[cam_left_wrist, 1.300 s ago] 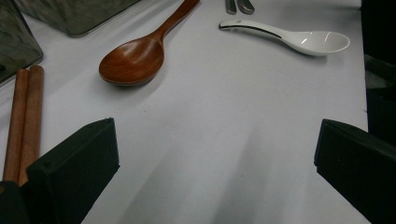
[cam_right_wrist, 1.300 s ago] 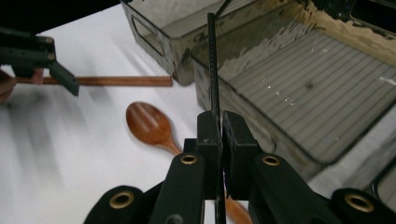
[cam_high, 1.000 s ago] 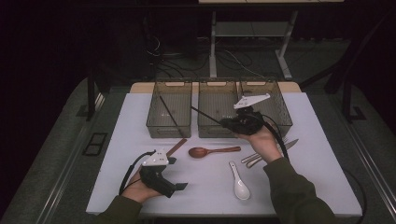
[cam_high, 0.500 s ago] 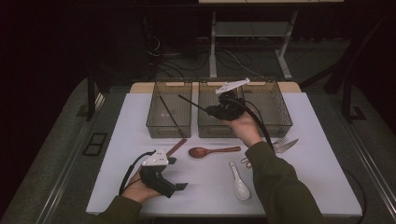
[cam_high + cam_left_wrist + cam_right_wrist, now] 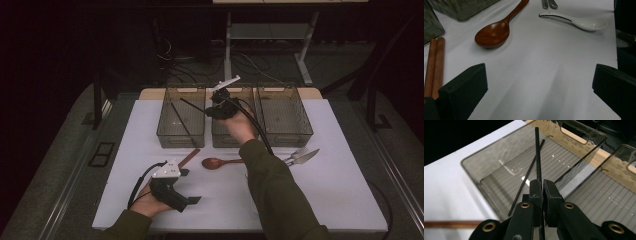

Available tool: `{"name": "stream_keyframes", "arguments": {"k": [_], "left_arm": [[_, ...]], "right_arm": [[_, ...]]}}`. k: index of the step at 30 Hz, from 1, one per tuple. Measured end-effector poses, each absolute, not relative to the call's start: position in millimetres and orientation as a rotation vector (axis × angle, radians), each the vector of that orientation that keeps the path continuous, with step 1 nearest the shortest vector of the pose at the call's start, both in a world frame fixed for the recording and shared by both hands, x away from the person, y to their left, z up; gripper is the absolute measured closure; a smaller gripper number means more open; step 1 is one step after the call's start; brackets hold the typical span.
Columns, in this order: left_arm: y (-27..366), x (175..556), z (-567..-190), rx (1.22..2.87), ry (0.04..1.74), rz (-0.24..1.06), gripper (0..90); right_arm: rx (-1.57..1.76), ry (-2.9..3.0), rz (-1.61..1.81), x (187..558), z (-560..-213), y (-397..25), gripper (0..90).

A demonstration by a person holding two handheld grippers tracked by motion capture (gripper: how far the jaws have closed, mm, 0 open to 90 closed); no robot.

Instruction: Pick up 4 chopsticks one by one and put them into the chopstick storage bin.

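Note:
My right gripper hovers above the seam between the left bin and the middle bin, shut on a thin black chopstick that points left over the left bin. In the right gripper view the jaws pinch that black chopstick, and a second black chopstick lies on the floor of the left bin. At the front left of the table my left gripper rests open on the white surface with nothing between its jaws.
A wooden spoon, a pair of wooden chopsticks and a fork with a knife lie in front of the bins. A white ceramic spoon lies past the left gripper. The right bin stands beside the middle one.
My right gripper has carried the black chopstick leftward and farther back, from over the right bin to the edge of the left bin. The left gripper has stayed put.

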State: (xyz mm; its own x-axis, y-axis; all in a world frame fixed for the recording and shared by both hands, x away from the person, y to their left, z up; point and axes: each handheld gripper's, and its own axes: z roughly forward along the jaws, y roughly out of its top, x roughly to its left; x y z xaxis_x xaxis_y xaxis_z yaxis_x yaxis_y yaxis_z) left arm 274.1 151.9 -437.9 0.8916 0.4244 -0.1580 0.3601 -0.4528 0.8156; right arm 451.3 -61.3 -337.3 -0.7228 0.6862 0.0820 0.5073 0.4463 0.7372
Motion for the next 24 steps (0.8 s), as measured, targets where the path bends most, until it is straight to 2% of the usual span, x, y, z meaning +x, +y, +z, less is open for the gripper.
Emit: {"name": "stream_keyframes", "arguments": {"k": [18,19,21,22,24], "left_arm": [[150.5,273.9,-436.2,2.087,0.55,0.085,0.0],[150.9,274.1,-436.0,2.087,0.548,0.085,0.0],[151.7,274.7,-435.8,2.089,0.546,0.086,0.0],[151.9,274.9,-435.8,2.089,0.546,0.086,0.0],[152.1,274.8,-435.8,2.087,0.547,0.084,0.0]], "right_arm": [[1.087,2.481,1.066,482.4,-360.5,0.7,85.3],[1.093,2.468,1.066,482.9,-361.0,2.7,83.3],[1.093,2.458,1.098,483.7,-362.1,4.8,69.7],[1.098,2.446,1.102,483.5,-362.4,5.1,65.7],[1.103,2.446,1.11,483.0,-362.2,4.1,63.0]]}}
